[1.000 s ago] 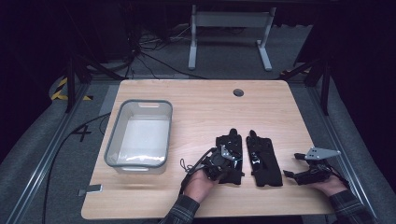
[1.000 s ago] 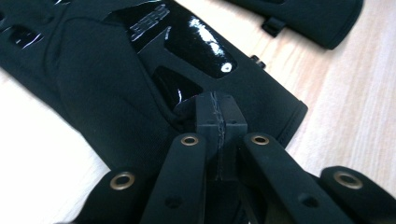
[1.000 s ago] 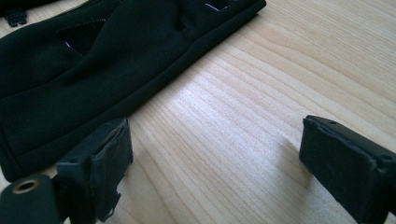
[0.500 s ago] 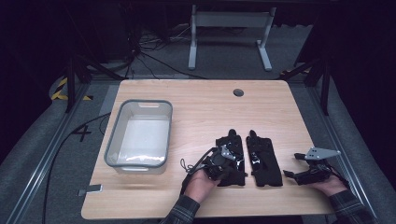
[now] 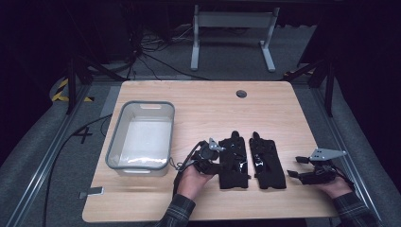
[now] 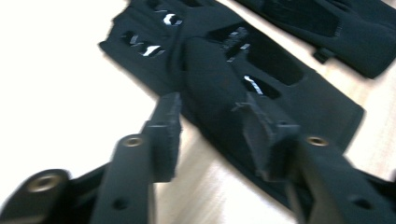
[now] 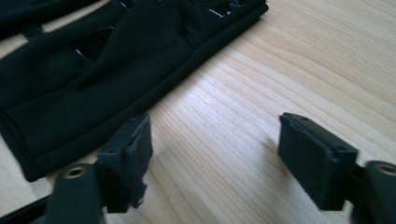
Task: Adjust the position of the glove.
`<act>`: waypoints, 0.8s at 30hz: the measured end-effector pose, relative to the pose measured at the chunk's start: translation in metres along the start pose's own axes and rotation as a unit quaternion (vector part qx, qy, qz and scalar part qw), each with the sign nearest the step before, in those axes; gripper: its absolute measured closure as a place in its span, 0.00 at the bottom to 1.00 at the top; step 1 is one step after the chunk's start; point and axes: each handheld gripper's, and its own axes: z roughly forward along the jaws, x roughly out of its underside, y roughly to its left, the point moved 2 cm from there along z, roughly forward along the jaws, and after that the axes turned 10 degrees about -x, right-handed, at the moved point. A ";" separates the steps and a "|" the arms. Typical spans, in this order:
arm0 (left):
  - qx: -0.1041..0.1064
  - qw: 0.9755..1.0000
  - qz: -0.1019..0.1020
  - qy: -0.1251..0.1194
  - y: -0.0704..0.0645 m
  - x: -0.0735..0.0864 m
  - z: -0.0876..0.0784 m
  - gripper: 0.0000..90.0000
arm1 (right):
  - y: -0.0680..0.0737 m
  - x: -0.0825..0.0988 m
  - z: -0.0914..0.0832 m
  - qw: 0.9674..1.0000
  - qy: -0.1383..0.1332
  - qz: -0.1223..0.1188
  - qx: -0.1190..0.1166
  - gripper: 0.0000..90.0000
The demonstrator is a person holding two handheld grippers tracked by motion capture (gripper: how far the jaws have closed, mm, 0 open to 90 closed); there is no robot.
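Left gripper (image 6: 212, 126): jaws just opened, the near glove (image 6: 261, 88) lying loose between them, apparently released. Right gripper (image 7: 215, 154): jaws narrowing but apart over bare table (image 7: 299, 60), the far glove (image 7: 93, 74) beside its left jaw.

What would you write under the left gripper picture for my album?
Left gripper, jaws just opened, poised over a black glove lying on the wooden table.

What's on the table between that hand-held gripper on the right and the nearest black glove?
Nothing: bare wood. In the high view the right hand-held gripper sits apart from the right glove, and the right gripper view shows plain table between them.
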 end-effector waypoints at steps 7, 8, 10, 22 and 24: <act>-0.003 1.000 -0.011 0.000 0.005 0.001 0.006 0.52 | 0.008 -0.008 -0.001 1.000 -0.010 -0.013 -0.015 0.58; -0.002 1.000 -0.012 0.000 0.005 0.001 0.007 0.52 | 0.010 -0.010 0.000 1.000 -0.011 -0.016 -0.020 0.66; -0.002 1.000 -0.013 -0.001 0.005 0.001 0.008 0.52 | 0.015 -0.016 0.001 0.999 -0.013 -0.024 -0.029 0.78; 0.007 1.000 -0.006 0.009 -0.003 0.000 0.018 0.51 | 0.022 -0.033 0.021 0.998 0.006 -0.045 -0.052 0.99; 0.011 1.000 -0.004 0.014 -0.006 0.000 0.020 0.53 | 0.020 -0.032 0.024 0.998 0.009 -0.044 -0.052 0.99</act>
